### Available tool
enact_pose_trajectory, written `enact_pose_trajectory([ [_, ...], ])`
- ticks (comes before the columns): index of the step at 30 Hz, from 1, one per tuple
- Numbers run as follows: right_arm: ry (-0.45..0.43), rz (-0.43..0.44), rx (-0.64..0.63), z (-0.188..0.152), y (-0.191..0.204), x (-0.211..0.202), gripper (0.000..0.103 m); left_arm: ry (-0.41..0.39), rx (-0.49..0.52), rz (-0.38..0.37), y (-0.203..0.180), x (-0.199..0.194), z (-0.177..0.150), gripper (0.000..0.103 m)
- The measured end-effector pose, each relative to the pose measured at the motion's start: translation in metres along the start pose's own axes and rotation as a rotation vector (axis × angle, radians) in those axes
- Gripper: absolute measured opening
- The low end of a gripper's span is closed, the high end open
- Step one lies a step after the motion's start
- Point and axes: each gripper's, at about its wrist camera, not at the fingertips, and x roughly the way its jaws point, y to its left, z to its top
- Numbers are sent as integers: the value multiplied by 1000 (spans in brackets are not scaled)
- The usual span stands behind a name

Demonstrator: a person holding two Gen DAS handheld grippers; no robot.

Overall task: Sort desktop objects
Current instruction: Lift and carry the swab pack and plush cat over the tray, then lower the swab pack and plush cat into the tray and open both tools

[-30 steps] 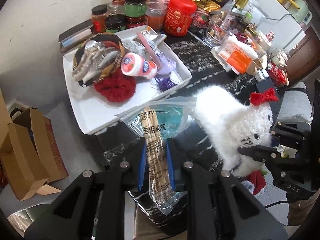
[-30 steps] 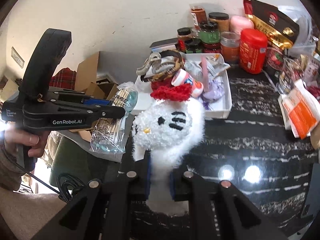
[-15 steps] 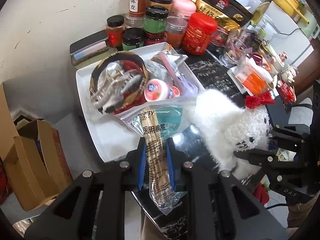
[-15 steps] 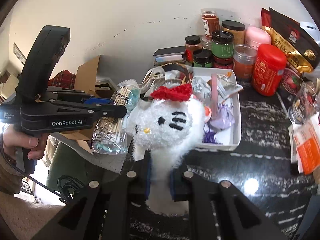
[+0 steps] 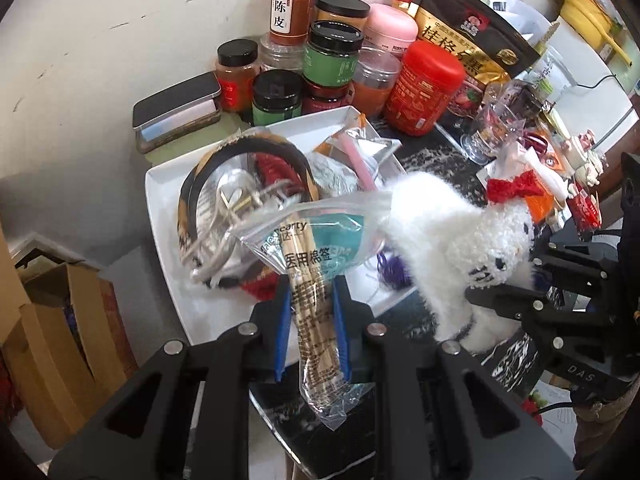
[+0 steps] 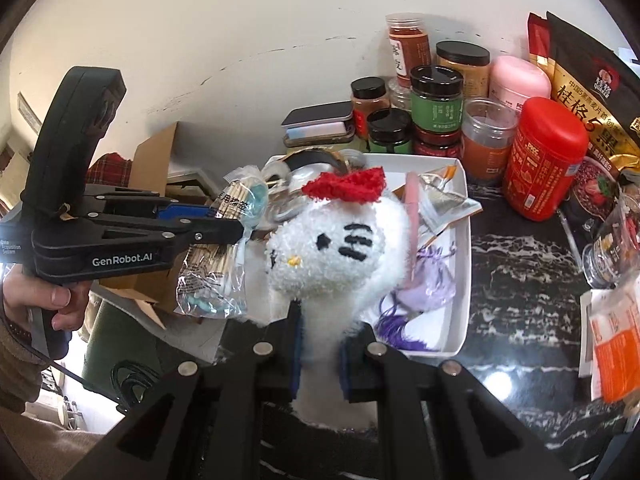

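Observation:
My left gripper (image 5: 310,300) is shut on a clear bag of cotton swabs (image 5: 310,256), held above the near edge of a white tray (image 5: 168,216). The tray holds hairbands (image 5: 240,160), a pink stick, foil packets and purple tassels (image 6: 424,292). My right gripper (image 6: 320,320) is shut on a white fluffy cat plush (image 6: 336,248) with a red bow (image 6: 344,186), held over the tray's near side. In the right wrist view the left gripper (image 6: 236,232) and the bag of cotton swabs (image 6: 216,276) hang just left of the plush.
Jars (image 5: 332,56), a red canister (image 5: 424,88), a pink tub and an oat bag (image 5: 472,40) crowd the back wall. A flat tin (image 5: 176,108) lies behind the tray. A glass (image 6: 612,248) and an orange packet (image 6: 616,336) sit right. Cardboard boxes (image 5: 60,328) stand left of the dark marble table.
Both grippers have moved forward toward the tray and the wall, each keeping its hold; the bag and the plush now hang over the tray's near part.

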Motion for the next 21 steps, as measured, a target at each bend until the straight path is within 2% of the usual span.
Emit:
enact_pose_trajectory([
  [13, -51, 0, 50, 28, -36, 46, 14, -10, 2, -26, 9, 38, 31, 18],
  [21, -29, -28, 44, 34, -48, 72, 14, 4, -2, -27, 12, 62, 43, 18],
])
